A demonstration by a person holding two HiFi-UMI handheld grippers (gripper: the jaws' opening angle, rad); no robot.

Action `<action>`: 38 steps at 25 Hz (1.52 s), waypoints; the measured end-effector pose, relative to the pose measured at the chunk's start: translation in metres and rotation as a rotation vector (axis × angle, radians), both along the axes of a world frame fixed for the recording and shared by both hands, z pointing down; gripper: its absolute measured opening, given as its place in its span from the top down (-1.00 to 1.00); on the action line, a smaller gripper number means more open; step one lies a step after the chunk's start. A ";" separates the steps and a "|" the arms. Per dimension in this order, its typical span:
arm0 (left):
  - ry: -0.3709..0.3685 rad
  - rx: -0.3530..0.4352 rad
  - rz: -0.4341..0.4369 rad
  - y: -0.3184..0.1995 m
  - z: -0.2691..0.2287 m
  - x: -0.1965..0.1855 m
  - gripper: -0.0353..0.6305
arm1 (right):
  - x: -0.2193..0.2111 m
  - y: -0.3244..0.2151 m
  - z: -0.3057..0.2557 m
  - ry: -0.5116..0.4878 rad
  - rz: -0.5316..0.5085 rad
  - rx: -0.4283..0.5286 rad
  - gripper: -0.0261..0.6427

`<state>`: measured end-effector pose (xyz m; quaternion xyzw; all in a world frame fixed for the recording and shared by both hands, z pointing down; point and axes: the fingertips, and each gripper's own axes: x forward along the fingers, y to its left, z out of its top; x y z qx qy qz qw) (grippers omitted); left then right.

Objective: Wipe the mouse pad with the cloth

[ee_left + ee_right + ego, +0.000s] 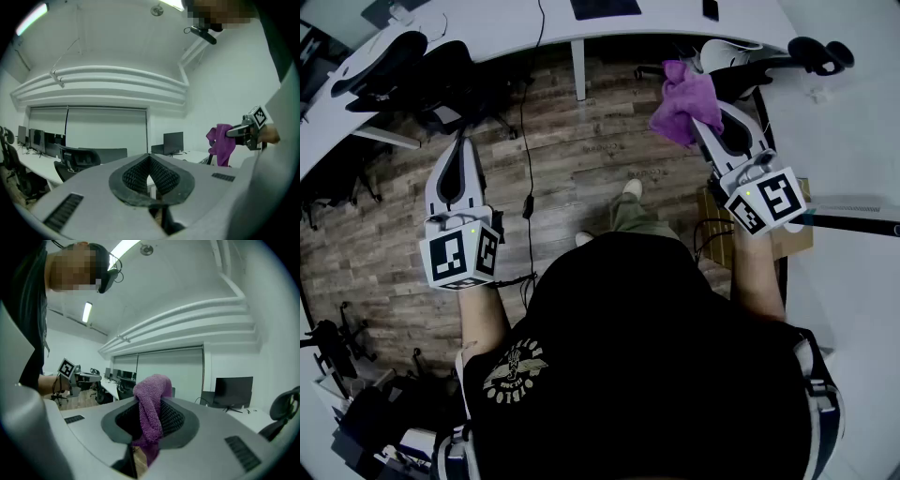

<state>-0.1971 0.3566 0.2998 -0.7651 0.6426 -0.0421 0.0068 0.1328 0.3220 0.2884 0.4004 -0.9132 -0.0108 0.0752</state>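
1. Left tongs, at centre left of the head view, point up-frame over the wood floor, jaws together and empty. Right tongs, at upper right, clamp the purple cloth, held in the air just below the white counter along the top edge.
2. Left gripper view: the ribbed pads meet at their tips with nothing between them. At centre right the cloth dangles from the right tongs.
3. Right gripper view: at frame centre the jaws are closed on the cloth, one fold bulging above the pads and the rest hanging below.
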 end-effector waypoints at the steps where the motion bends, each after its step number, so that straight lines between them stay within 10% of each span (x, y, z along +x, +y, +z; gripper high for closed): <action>1: 0.001 0.000 0.002 0.003 -0.001 -0.001 0.89 | -0.002 0.004 0.000 0.000 -0.001 -0.002 0.67; 38: -0.032 -0.043 -0.049 -0.112 0.011 0.005 0.89 | 0.039 -0.117 0.026 -0.128 0.038 -0.095 0.67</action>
